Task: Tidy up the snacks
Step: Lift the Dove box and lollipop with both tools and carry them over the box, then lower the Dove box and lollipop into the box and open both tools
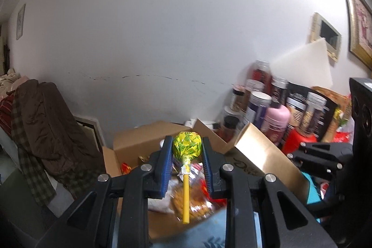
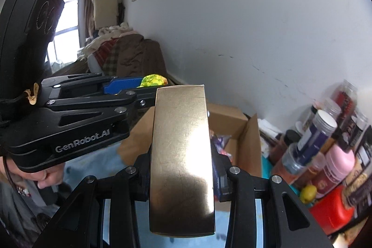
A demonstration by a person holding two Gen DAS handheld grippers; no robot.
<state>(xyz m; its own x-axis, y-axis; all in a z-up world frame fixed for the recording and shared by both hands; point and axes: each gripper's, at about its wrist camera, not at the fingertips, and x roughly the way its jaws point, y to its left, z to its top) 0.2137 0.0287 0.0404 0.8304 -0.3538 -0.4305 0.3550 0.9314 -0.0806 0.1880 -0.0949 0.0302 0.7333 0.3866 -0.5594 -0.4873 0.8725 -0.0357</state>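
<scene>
My left gripper (image 1: 186,145) is shut on a lollipop (image 1: 186,143) with a green-and-yellow wrapper; its yellow stick hangs down toward the camera. Beneath it an open cardboard box (image 1: 139,138) holds several wrapped snacks. My right gripper (image 2: 181,169) is shut on a flat gold box (image 2: 181,155) that stands upright between the pads and hides them. That gold box (image 1: 267,155) shows at the right of the left wrist view, over the carton's right flap. From the right wrist view the left gripper (image 2: 130,85) and its lollipop (image 2: 152,81) are up at the left, above the carton (image 2: 232,122).
Several jars, bottles and a pink bottle (image 1: 276,122) crowd the right by the white wall. A red container (image 2: 332,213) stands below them. Brown clothes (image 1: 44,122) lie piled at the left. A person's hand (image 2: 50,178) grips the left tool. Blue cloth (image 2: 93,159) lies under the carton.
</scene>
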